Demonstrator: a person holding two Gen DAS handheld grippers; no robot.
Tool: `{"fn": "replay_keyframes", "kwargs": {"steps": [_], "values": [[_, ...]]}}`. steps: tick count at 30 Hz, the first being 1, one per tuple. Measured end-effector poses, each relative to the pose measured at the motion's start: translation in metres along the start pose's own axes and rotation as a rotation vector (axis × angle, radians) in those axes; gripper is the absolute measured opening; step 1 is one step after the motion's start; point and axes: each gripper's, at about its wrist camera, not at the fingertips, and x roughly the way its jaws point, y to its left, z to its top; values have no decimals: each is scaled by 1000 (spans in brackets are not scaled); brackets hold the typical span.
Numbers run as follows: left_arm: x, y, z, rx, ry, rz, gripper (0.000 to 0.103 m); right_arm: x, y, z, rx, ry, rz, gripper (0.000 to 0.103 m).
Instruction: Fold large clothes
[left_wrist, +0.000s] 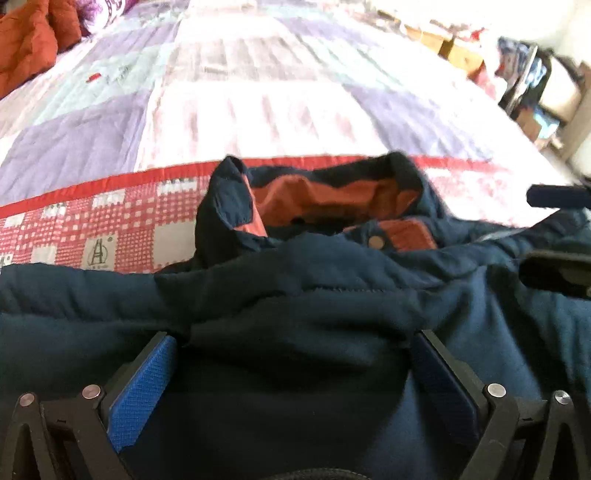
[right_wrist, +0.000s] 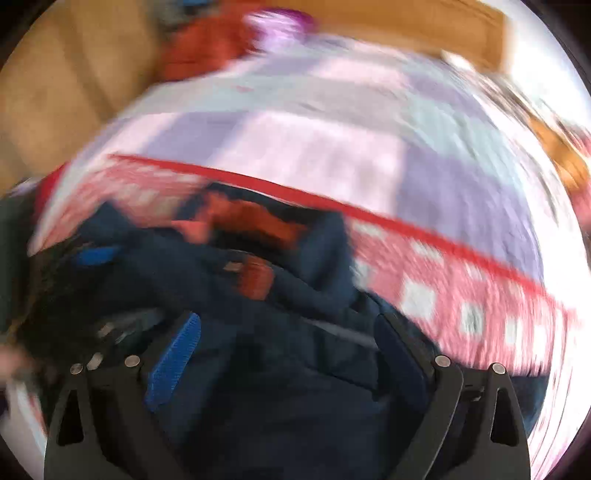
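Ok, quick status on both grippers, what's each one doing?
Left gripper: open, jaws spread wide, navy jacket bunched between them.
Right gripper: open too, jacket between its jaws; the view is blurred.

navy jacket (left_wrist: 295, 280), rust lining; patchwork quilt (left_wrist: 258, 92)

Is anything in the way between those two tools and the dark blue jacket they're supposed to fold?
Nothing visible. The left tool already has the jacket bunched between its open fingers, and the right tool, though blurred, is also right over the fabric. The jacket lies on the quilt.
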Motion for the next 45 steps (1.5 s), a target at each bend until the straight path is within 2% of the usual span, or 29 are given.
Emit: {"fn": "replay_keyframes", "kwargs": {"steps": [2, 4, 5, 8, 9, 12, 13, 14, 15, 16, 18, 21, 24, 26, 29, 30, 32, 33, 35, 37, 40, 42, 45], "values": [[-13, 0, -11, -10, -22, -20, 103, 0, 9, 4, -157, 44, 23, 97], [-20, -3, -22, -13, -34, -26, 103, 6, 13, 9, -260, 100, 6, 97], [-23, -4, -26, -12, -37, -27, 103, 9, 12, 12, -281, 121, 13, 97], [-27, -6, -36, -9, -35, -23, 103, 28, 2, 19, -255, 243, 148, 97], [-29, -7, -39, -5, -37, -26, 103, 31, 2, 16, -260, 261, 153, 94], [-30, -9, -43, 5, -37, -30, 103, 47, 4, 9, -258, 317, 190, 61], [-30, -9, -44, 8, -40, -29, 103, 50, 4, 8, -241, 315, 212, 40], [-30, -9, -44, 8, -41, -31, 103, 51, 6, 7, -238, 299, 213, 28], [-31, -8, -44, 4, -41, -33, 103, 50, 10, 7, -240, 279, 194, 6], [-31, -7, -43, -5, -41, -38, 103, 49, 11, 7, -241, 266, 177, 1], [-32, -6, -42, -12, -43, -45, 103, 45, 13, 7, -245, 242, 152, 0], [-37, -5, -38, -27, -56, -51, 103, 31, 16, 13, -248, 163, 72, 0], [-41, -4, -28, -40, -78, -62, 103, 16, 9, 36, -196, 49, -10, 0], [-43, -4, -21, -40, -92, -65, 103, 7, 0, 57, -147, 4, -6, 0], [-43, -2, -17, -47, -95, -71, 103, 11, 8, 61, -214, 91, 110, 1], [-43, -1, -19, -51, -94, -74, 103, 17, 14, 55, -255, 142, 121, 5], [-42, 0, -25, -60, -85, -81, 103, 31, 19, 38, -305, 263, 142, 42], [-41, -1, -28, -62, -79, -85, 103, 37, 19, 31, -314, 304, 135, 75], [-39, -2, -34, -58, -64, -92, 103, 38, 16, 23, -316, 302, 174, 79], [-37, -4, -40, -44, -50, -96, 103, 38, 7, 23, -266, 318, 245, 84], [-37, -7, -43, -25, -50, -90, 103, 52, 6, 15, -325, 388, 233, 84], [-37, -7, -44, -28, -51, -94, 103, 62, 3, 13, -304, 439, 259, 84], [-38, -7, -43, -38, -54, -102, 103, 63, 3, 10, -290, 440, 285, 82]]}}
